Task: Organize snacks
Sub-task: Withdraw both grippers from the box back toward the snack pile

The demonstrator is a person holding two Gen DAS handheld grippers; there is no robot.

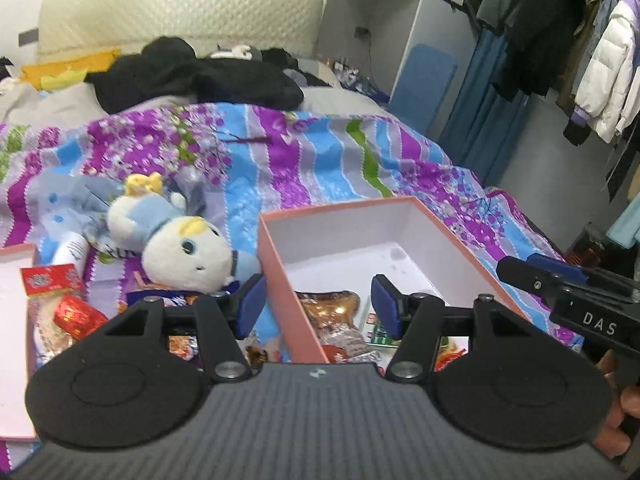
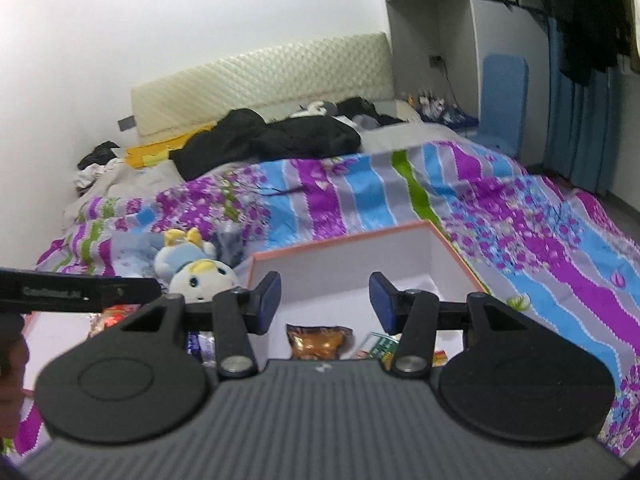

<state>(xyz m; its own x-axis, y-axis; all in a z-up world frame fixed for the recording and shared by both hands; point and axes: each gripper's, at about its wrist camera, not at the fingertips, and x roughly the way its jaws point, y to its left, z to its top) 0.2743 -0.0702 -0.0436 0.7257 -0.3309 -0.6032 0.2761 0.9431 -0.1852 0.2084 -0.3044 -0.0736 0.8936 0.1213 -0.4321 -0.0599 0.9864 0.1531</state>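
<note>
Left wrist view: the left gripper (image 1: pixel 318 304) hangs above the near end of the open pink cardboard box with white lining (image 1: pixel 280 264), its blue-padded fingers (image 1: pixel 252 304) spread apart with nothing between them — one pad sits over the bedspread outside the box's left wall, the other over the interior. Inside the box, at its near end, lie a gold foil snack pouch (image 1: pixel 328 308), a green-and-white packet (image 1: pixel 378 330) and a few small wrapped sweets; the far half of the box is bare. Left of the box, loose red and gold wrapped snacks (image 1: pixel 72 312) lie beside a white-and-blue plush toy (image 1: pixel 188 252) on the purple, blue and grey striped bedspread (image 1: pixel 320 160). Right wrist view: the right gripper (image 2: pixel 325 304) is held over the same box, pads parted and pinching nothing — clear of the pouch below it.
</note>
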